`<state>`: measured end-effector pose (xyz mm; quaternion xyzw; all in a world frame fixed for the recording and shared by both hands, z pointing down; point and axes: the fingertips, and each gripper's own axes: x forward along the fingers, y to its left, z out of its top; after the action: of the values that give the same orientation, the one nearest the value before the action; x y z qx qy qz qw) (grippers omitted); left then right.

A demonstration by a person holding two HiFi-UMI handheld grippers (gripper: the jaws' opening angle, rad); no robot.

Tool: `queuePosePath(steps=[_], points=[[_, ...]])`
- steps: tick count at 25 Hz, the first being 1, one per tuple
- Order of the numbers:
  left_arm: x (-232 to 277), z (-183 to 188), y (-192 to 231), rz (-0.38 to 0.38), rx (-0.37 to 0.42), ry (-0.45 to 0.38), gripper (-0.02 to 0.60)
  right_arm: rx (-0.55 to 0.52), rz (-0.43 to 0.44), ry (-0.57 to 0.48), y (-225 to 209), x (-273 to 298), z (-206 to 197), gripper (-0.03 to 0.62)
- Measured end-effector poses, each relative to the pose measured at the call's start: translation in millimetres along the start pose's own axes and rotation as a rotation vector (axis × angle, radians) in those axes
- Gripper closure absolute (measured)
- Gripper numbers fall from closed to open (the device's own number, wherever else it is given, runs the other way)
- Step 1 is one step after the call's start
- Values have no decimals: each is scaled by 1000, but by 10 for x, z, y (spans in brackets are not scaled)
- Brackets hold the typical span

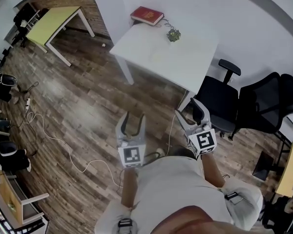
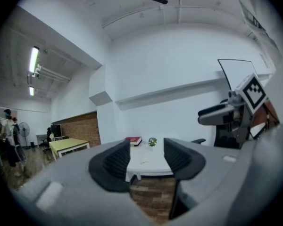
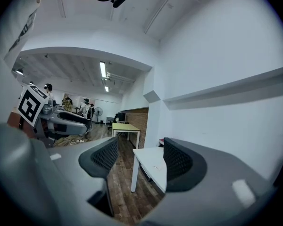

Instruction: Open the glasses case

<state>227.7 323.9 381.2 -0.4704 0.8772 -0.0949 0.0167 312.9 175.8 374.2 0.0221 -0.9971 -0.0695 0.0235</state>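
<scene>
A white table [image 1: 185,57] stands ahead of me on the wooden floor, some way beyond both grippers. On it lie a red book [image 1: 146,15] and a small green plant [image 1: 174,34]. A small pale thing [image 2: 144,162] lies on the tabletop nearer to me; I cannot make out what it is. My left gripper [image 1: 135,116] is held level in the air, open, with nothing between its jaws [image 2: 146,159]. My right gripper [image 1: 185,106] hangs beside it, also open and empty [image 3: 140,161]. Both point toward the table and touch nothing.
Two black office chairs [image 1: 219,99] [image 1: 266,104] stand right of the table. A yellow-green table [image 1: 53,23] is at the far left by a brick wall. A white cable [image 1: 53,140] trails over the floor on the left. People stand far off [image 3: 68,102].
</scene>
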Motion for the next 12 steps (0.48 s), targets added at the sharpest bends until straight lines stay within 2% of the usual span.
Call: queuePosePath(steps=[7, 12], points=[[268, -5, 74, -30, -1, -19, 359, -3, -29, 20, -142, 176, -40, 307], [446, -61, 128, -21, -24, 16, 359, 0, -34, 20, -298, 365, -79, 307]])
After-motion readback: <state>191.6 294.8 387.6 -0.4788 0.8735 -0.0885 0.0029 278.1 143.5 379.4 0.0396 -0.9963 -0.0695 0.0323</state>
